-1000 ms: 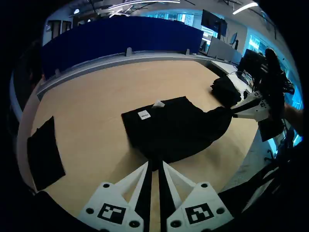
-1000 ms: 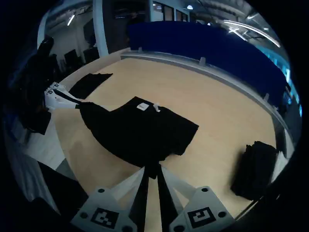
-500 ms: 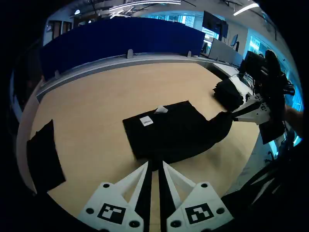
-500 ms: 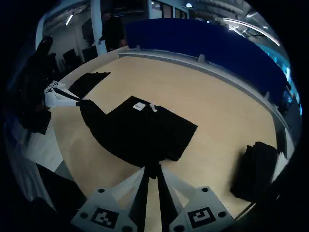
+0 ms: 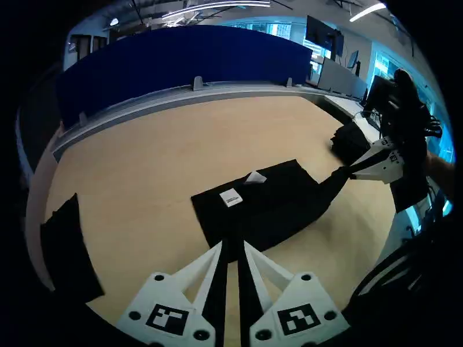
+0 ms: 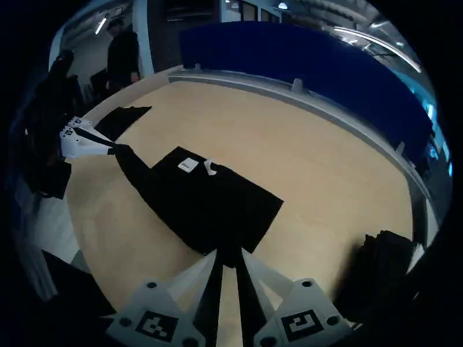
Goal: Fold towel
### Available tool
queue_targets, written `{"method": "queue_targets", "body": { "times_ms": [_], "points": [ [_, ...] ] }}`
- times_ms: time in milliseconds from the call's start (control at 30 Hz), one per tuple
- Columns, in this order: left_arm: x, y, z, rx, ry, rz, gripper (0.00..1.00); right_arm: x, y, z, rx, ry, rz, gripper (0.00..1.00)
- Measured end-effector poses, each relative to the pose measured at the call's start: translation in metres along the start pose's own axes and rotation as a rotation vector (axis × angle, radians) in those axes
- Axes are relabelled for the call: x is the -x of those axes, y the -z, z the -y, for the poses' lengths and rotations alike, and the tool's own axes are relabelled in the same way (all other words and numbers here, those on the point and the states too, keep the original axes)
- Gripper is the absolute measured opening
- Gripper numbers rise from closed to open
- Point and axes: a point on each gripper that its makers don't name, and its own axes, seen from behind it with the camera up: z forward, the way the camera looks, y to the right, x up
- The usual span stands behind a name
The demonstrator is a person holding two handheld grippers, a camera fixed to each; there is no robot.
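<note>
While tongs [image 6: 228, 254] pinch towel [image 6: 214, 202], person [image 6: 123, 52] stands.

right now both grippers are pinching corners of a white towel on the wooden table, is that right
Not quite: the towel is black, not white, as the left gripper view shows. The rest holds: the left gripper and the right gripper each pinch a corner of it on the wooden table.
</note>
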Motion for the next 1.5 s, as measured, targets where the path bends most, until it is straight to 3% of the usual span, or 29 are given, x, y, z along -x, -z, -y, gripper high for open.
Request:
{"method": "queue_targets", "body": {
  "times_ms": [300,1000,1500],
  "points": [
    [-0.012,-0.02,0.011,-0.013,-0.009,-0.002,0.11,-0.014,-0.019,-0.017,0.012,-0.017,0.0,0.15],
    [-0.017,-0.031,0.018,-0.022,-0.019,-0.004,0.11,-0.026,-0.028,-0.028,0.04,-0.014,-0.006,0.15],
    [-0.009,-0.065,0.027,-0.04,-0.012,0.004,0.11,-0.012,-0.057,-0.039,0.064,-0.043,0.021,0.16]
  ]
}}
